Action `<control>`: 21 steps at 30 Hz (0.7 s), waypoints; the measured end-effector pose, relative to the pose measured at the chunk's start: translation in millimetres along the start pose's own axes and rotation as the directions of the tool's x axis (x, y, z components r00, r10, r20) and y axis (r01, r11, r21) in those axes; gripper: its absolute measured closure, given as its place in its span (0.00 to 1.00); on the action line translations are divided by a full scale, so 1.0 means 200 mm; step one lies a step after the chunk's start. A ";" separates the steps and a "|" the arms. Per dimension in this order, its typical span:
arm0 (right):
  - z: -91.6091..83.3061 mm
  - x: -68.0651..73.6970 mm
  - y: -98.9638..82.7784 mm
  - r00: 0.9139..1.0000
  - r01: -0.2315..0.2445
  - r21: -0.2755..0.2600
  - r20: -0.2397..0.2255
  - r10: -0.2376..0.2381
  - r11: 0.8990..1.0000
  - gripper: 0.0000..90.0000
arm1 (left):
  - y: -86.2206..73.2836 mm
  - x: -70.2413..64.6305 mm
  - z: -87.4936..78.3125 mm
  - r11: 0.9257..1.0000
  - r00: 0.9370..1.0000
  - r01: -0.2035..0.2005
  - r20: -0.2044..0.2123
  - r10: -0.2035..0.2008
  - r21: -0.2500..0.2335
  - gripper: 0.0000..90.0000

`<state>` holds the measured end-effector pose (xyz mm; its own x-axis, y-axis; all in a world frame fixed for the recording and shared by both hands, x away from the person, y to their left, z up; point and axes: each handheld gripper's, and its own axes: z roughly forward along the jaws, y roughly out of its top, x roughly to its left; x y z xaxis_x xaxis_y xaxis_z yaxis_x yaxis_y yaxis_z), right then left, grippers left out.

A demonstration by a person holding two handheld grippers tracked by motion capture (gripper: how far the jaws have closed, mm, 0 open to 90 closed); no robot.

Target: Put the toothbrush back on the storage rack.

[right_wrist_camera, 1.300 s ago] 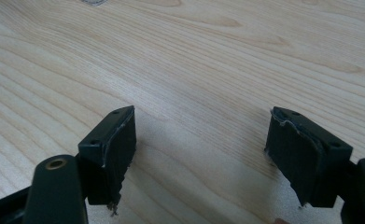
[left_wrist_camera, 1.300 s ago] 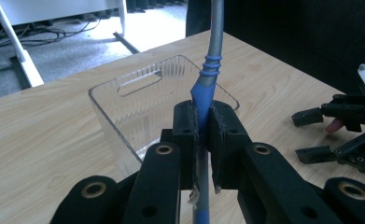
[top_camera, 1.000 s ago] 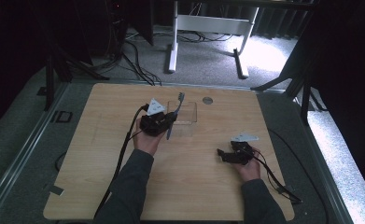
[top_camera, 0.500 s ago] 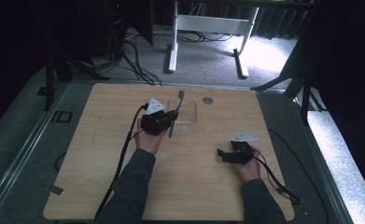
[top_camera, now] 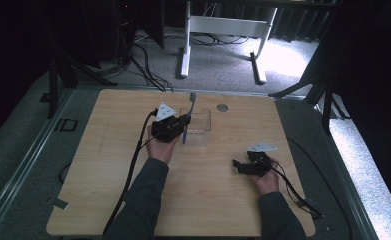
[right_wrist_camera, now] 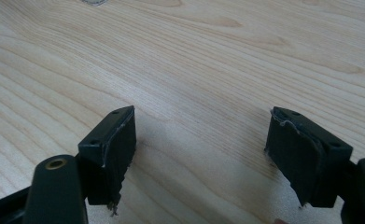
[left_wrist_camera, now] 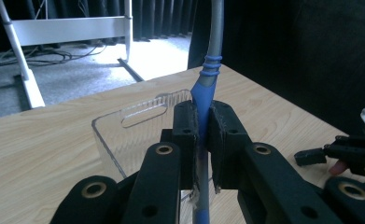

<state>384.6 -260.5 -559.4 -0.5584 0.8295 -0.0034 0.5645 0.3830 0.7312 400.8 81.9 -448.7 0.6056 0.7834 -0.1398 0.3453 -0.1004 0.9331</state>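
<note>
Toothbrush [left_wrist_camera: 203,88]: a slim blue and grey handle with ribbed blue rings partway up, running as a long thin stick between the left jaws and rising above them.
Toothbrush axis: in the high view the toothbrush [top_camera: 189,114] is lying along a line from the jaws toward the far table edge, bristle head farthest from the hand, short tail sticking out on the near side of the jaws.
Left gripper [left_wrist_camera: 200,126]: its black pads are pinching the toothbrush handle tight, one flat rubbery pad on each side, pad edges looking frayed.
Clear bin [left_wrist_camera: 138,128]: a see-through plastic box with rounded corners and a slot handle cut in its wall, sitting just beyond and below the left jaws; in the high view the clear bin [top_camera: 199,122] is lying just beside the jaws.
Right gripper [right_wrist_camera: 201,158]: jaws are standing spread wide with bare wood between them, pads matte black and worn at the edges.
Table [right_wrist_camera: 208,60]: pale wood with long wavy grain, showing close up in the right gripper view; the high view is giving its rounded corners.
Right gripper, far off: the left gripper view is catching the right gripper [left_wrist_camera: 343,156] beyond its own jaws, low on the table.
Small round disc [top_camera: 222,107]: grey, lying past the bin from the left jaws.
</note>
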 end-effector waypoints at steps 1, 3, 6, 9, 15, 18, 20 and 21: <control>0.00 0.00 0.00 1.000 0.000 0.000 0.000 0.000 1.000 0.26 | 0.00 0.00 0.00 1.000 1.000 0.006 0.005 -0.006 -0.006 0.91; 0.00 0.00 0.00 1.000 0.000 0.000 0.000 0.000 1.000 0.26 | 0.00 0.01 0.01 1.000 1.000 0.013 0.011 -0.013 -0.014 0.91; 0.00 0.00 0.00 1.000 0.000 -0.001 0.000 0.000 1.000 0.26 | 0.00 0.01 0.01 0.999 1.000 0.019 0.007 -0.019 -0.030 0.91; 0.00 0.00 0.00 1.000 0.000 0.000 0.000 0.000 1.000 0.26 | 0.00 0.02 0.02 0.999 1.000 0.026 0.012 -0.025 -0.044 0.91; 0.00 0.00 0.00 1.000 -0.001 0.000 0.000 0.001 1.000 0.26 | 0.02 0.03 0.04 0.998 1.000 0.030 0.010 -0.029 -0.063 0.91; 0.00 0.00 0.00 1.000 0.000 0.000 0.000 0.000 1.000 0.26 | 0.03 0.03 0.04 0.997 1.000 0.026 0.010 -0.026 -0.073 0.91; 0.00 0.00 0.00 1.000 -0.001 0.000 0.000 0.001 1.000 0.26 | 0.04 0.03 0.05 0.997 1.000 0.028 0.007 -0.027 -0.078 0.91; 0.00 0.00 0.00 1.000 0.000 0.000 0.000 0.000 1.000 0.26 | 0.04 0.03 0.05 0.996 1.000 0.027 0.005 -0.026 -0.080 0.91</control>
<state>384.5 -260.5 -559.4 -0.5583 0.8296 -0.0035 0.5646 0.3830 0.7311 415.0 79.4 -445.2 0.5997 0.7828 -0.1660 0.3029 -0.0300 0.9525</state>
